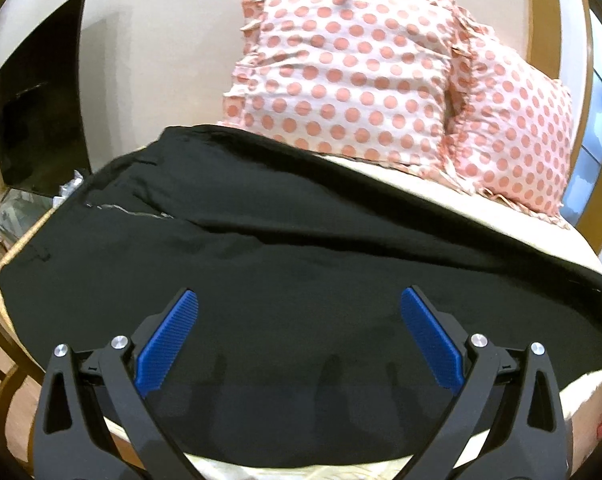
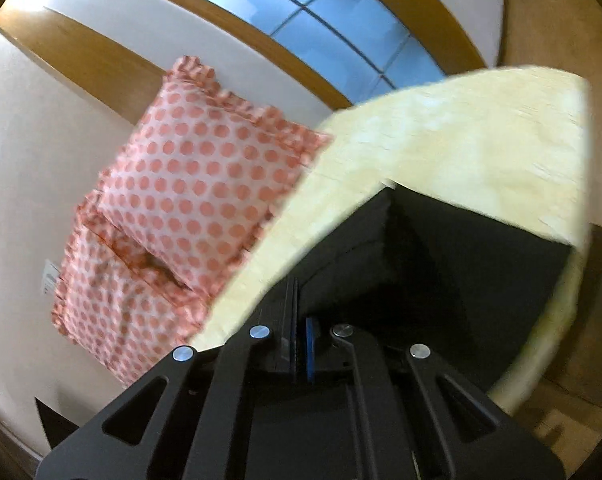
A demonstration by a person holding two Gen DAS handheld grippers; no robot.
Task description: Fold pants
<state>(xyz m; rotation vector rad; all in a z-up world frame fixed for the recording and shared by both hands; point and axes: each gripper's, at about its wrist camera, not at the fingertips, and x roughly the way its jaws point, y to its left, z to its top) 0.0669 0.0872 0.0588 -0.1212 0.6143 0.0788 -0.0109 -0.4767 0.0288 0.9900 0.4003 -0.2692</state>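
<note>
pants: black pants (image 1: 261,264) spread wide across the cream bed (image 1: 513,216), covering most of the mattress in the left wrist view; waistband area with a pale stitch line toward the left edge
pants, other end: in the right wrist view a leg end (image 2: 453,264) is lifted off the sheet, cloth rising from the bed up into the right tool (the picture is motion-blurred, so fold lines are hard to read)
left tool: left tool (image 1: 299,340) hovers over the near part of the pants, blue pads (image 1: 169,348) spread wide apart, nothing between them, no contact with the cloth that I can see
right tool: right tool (image 2: 299,344) has its jaws pressed together, black fabric pinched between the pads (only a thin blue edge of one pad shows)
bed: cream sheet (image 2: 461,140) bare beyond the pants toward the far corner; the mattress edge curves down on the right
pillows: two pillows (image 1: 353,68) with pink dots and ruffled edges stand stacked against the wall at the head of the bed, just behind the far edge of the pants; same pair (image 2: 197,196) seen in the right wrist view, apart from the lifted leg end
background: dark screen (image 1: 41,96) on the left wall; window (image 2: 313,12) with wooden frame above the bed; wooden floor around the bed
</note>
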